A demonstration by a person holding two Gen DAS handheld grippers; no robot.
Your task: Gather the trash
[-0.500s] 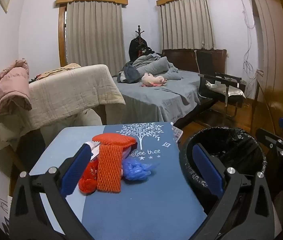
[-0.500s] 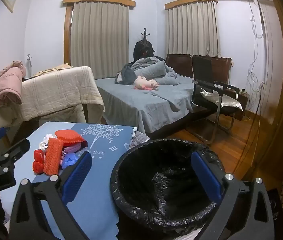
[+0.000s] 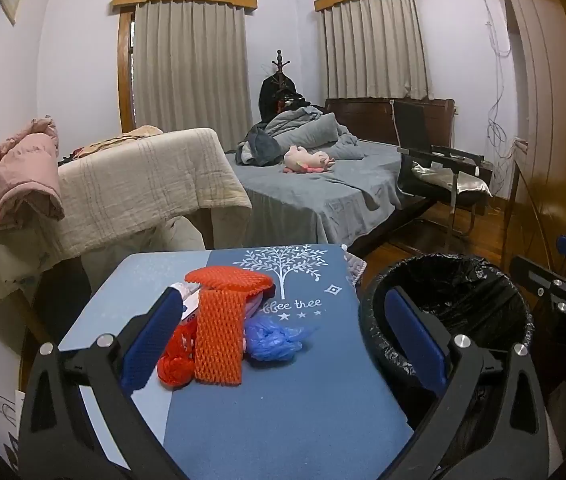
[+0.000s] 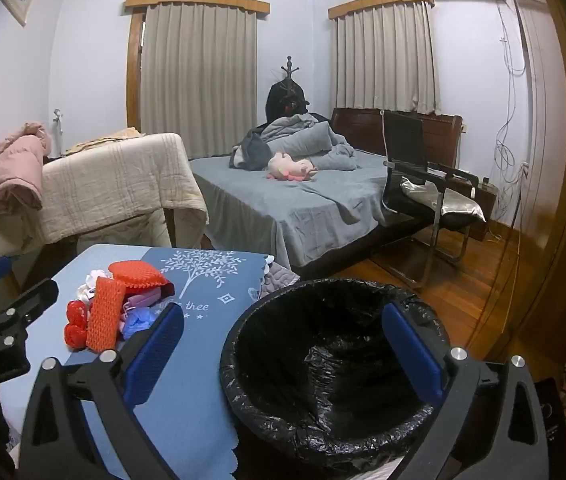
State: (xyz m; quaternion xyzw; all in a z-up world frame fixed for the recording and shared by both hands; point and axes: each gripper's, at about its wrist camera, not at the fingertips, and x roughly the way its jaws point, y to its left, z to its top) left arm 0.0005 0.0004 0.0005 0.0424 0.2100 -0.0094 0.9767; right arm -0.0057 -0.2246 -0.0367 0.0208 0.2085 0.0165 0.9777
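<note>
While both tongs, left (image 3: 279, 336) and right (image 4: 281, 356), gape wide and empty, foam netting (image 3: 219, 340) lies ahead of the left, bin (image 4: 335, 364) beneath the right.

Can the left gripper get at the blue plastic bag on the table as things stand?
Probably yes. The left gripper is open and empty, and the crumpled blue plastic bag lies uncovered beside the orange foam net, with nothing between it and the jaws.
</note>
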